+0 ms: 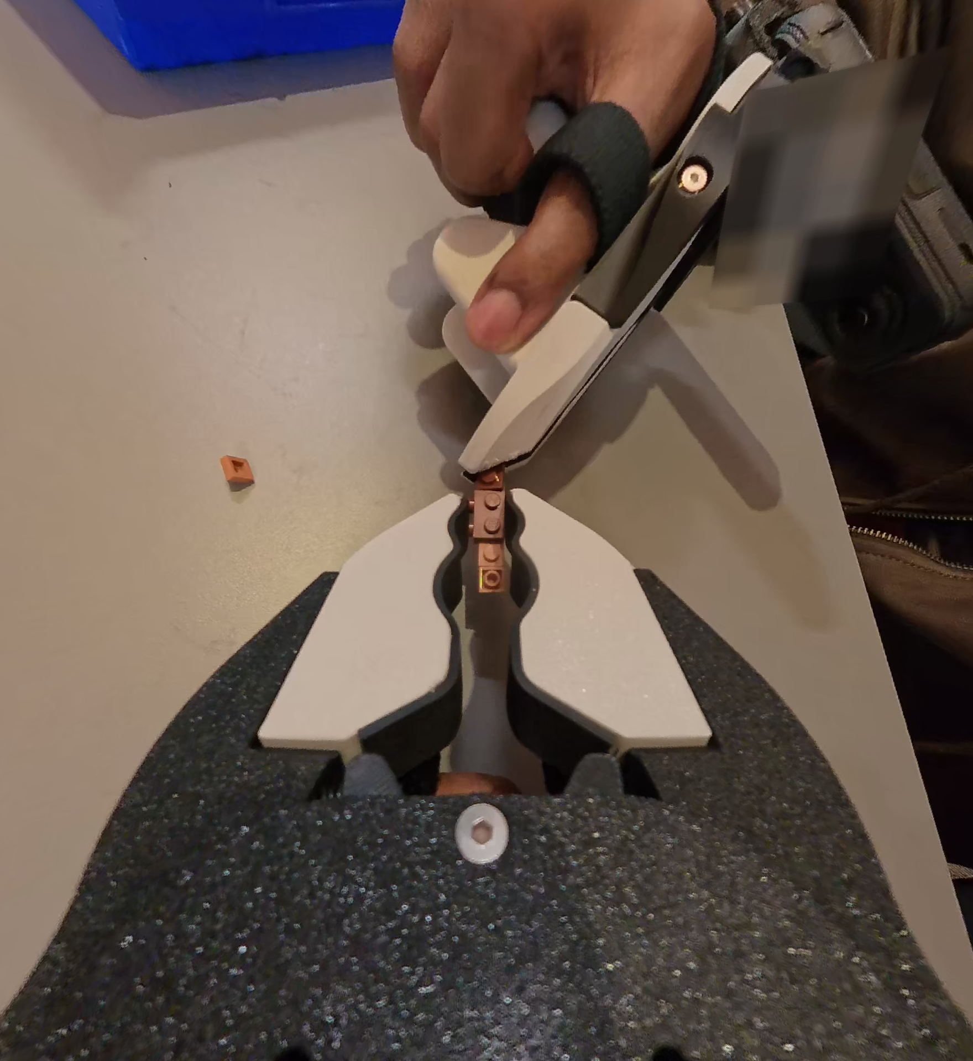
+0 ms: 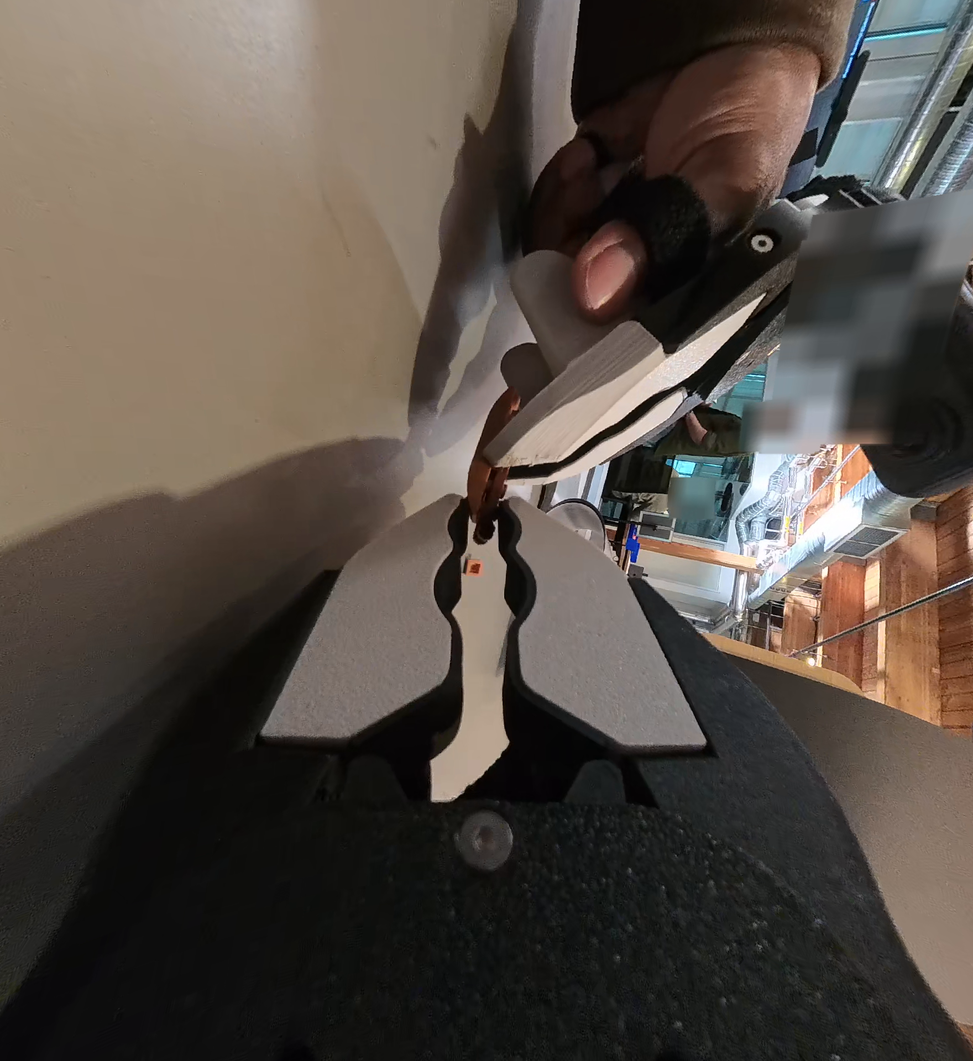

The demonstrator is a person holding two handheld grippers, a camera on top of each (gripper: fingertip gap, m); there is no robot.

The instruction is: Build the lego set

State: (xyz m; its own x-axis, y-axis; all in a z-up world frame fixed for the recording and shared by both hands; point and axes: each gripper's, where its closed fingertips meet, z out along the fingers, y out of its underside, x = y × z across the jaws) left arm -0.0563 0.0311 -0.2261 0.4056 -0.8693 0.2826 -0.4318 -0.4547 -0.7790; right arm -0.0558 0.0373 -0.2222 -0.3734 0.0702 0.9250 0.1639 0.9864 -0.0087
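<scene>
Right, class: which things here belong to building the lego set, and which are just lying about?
In the job:
- brown lego strip, clamped in the left tongs
- right tongs, shut on the strip's far end
- loose brown lego piece on the table, probably waiting its turn

Lying about:
- blue box at the table's far edge

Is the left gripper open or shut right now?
Shut: the left gripper has its fingers closed on the brown lego assembly, pressing its sides.

Speckled black gripper bodies, pale grey jaws, white screws.
</scene>
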